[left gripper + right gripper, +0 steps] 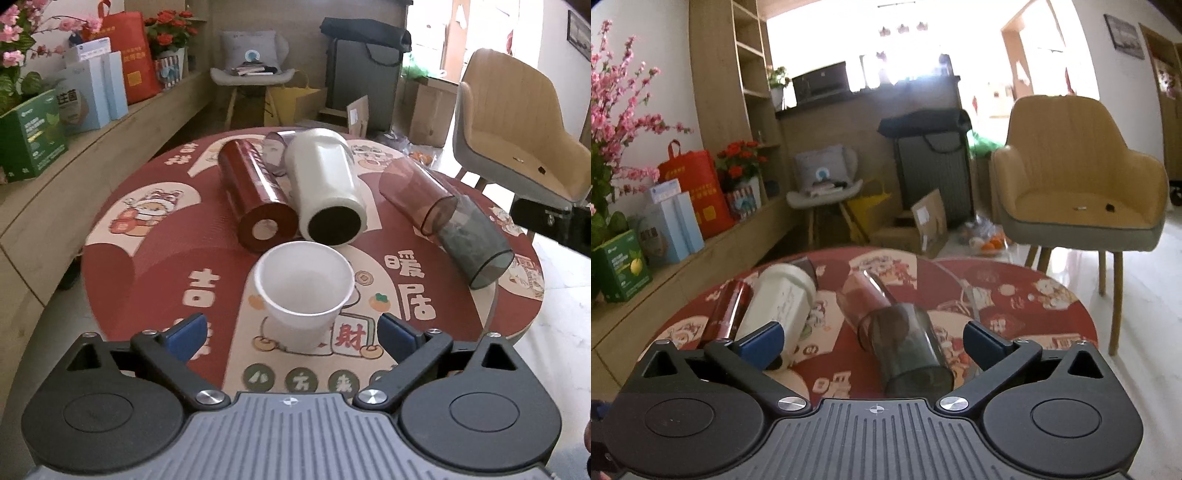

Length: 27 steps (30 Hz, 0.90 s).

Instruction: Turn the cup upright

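Observation:
A white paper cup (303, 295) stands upright on the round table (147, 266), mouth up. My left gripper (291, 334) is open, its blue pads either side of the cup's base without touching. Behind it lie several cups on their sides: a red cup (258, 192), a white tumbler (325, 184), a clear reddish cup (415, 192) and a grey translucent cup (474, 243). My right gripper (873, 347) is open and empty, above the grey cup (912, 354) and reddish cup (868, 299). The white tumbler (779, 306) and red cup (729, 312) lie to its left.
A beige chair (1078, 192) stands right of the table. A wooden bench (92, 155) with boxes, a red bag and flowers runs along the left. A grey chair (251, 74), a dark suitcase (932, 177) and cardboard boxes stand behind the table.

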{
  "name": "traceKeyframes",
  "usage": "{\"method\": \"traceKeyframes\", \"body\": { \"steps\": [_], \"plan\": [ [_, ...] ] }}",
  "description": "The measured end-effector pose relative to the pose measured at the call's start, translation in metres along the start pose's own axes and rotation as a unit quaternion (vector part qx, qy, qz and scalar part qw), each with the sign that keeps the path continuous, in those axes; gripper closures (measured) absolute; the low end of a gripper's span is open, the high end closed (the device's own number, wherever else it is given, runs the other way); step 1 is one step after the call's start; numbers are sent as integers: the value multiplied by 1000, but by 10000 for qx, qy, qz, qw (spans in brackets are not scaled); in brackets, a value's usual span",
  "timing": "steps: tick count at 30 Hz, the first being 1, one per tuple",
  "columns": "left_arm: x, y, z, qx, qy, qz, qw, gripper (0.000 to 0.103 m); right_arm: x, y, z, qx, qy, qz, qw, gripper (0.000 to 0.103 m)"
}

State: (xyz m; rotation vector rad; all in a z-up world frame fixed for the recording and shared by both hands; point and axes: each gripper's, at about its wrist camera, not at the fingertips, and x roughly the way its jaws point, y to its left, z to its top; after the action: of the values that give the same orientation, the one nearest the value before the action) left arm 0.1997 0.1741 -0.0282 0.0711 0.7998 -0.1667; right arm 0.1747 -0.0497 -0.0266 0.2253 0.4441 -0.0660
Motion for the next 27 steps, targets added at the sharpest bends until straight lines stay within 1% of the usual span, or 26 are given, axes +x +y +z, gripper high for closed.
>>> {"method": "traceKeyframes", "body": {
  "steps": [9, 13, 16, 21, 27],
  "plan": [
    [-46, 24, -7, 44, 22, 216, 9998, 3, -41, 24, 1, -297, 387, 132, 9987, 0],
    [-68, 35, -16, 66, 25, 368, 9993, 0, -62, 38, -4, -425, 515, 186, 9976, 0],
    [-84, 42, -22, 59, -25, 391, 9992, 0, -78, 43, -9, -460, 599, 227, 9969, 0],
    [-106, 52, -33, 56, -21, 481, 9988, 0, -107, 51, -19, -467, 674, 309, 9962, 0],
    [-131, 56, -50, 70, -16, 539, 9985, 0, -137, 56, -28, -554, 618, 350, 9959, 0]
  ]
}}
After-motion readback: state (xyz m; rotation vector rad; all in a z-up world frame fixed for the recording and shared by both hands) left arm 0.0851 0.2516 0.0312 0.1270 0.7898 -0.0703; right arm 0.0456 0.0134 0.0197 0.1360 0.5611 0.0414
